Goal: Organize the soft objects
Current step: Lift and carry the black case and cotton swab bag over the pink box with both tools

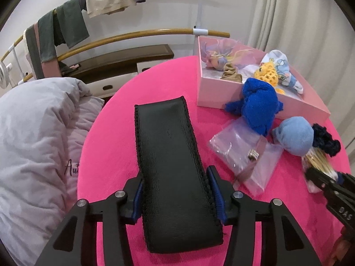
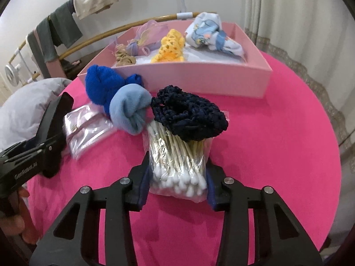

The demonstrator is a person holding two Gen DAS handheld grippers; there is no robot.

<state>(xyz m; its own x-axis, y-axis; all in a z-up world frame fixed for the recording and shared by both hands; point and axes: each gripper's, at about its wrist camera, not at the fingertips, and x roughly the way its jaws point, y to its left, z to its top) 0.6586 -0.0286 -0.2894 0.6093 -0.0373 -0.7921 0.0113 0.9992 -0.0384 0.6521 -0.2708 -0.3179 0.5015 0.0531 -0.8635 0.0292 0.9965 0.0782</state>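
Note:
On the round pink table (image 1: 106, 146) lies a long black leather case (image 1: 168, 146); my left gripper (image 1: 177, 190) is shut on its near end, blue pads against both sides. My right gripper (image 2: 177, 177) is shut on a clear bag of cotton swabs (image 2: 177, 159), and a navy crocheted piece (image 2: 190, 115) rests on the bag's far end. Beside it lie a light blue fleece bundle (image 2: 129, 110), a royal blue cloth (image 2: 102, 84) and a clear plastic packet (image 2: 86, 130). The pink box (image 2: 199, 82) behind holds a yellow crochet piece (image 2: 170, 46), a printed cloth (image 2: 210, 33), a beige scrunchie (image 2: 124, 58) and an organza pouch (image 2: 146, 35).
A grey duvet (image 1: 33, 133) bulges against the table's left edge. Behind it, wooden rails (image 1: 133, 35) carry hanging clothes (image 1: 66, 26), and a dark-topped cabinet (image 1: 124, 62) stands below them. A pale curtain (image 1: 299, 22) hangs at the right. A hand (image 2: 13, 221) holds the left gripper's handle.

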